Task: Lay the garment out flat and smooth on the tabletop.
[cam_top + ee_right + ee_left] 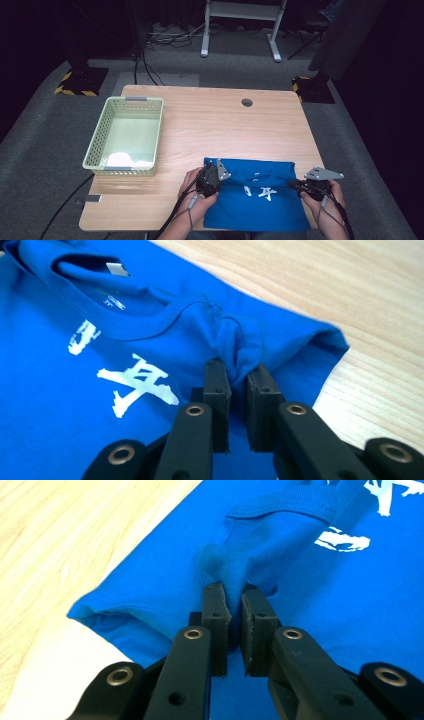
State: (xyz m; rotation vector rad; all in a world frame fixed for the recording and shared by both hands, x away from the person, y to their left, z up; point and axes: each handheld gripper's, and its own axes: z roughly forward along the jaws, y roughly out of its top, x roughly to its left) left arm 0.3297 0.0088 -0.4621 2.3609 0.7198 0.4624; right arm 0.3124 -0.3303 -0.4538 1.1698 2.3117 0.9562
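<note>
My left claw [234, 592] is pinching a bunched fold of the blue shirt [325, 605], and my right claw [237, 369] is pinching another fold by the collar. The shirt lies at the table's [215, 120] near edge.

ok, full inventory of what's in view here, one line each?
T-shirt: 1, blue with white print, folded, near edge of the table, pinched at both shoulders.
Basket: 1, pale green perforated plastic, left side of the table; something white lies in its near end.
Table: 1, light wood, with a round cable hole near its far edge.
Hazard-striped bases: 2, black and yellow, on the floor beyond the table's far corners.
White frame: 1, on the floor behind.
Left gripper: 1, black, shut on T-shirt near the collar.
Right gripper: 1, black, shut on T-shirt by the collar's other side.
</note>
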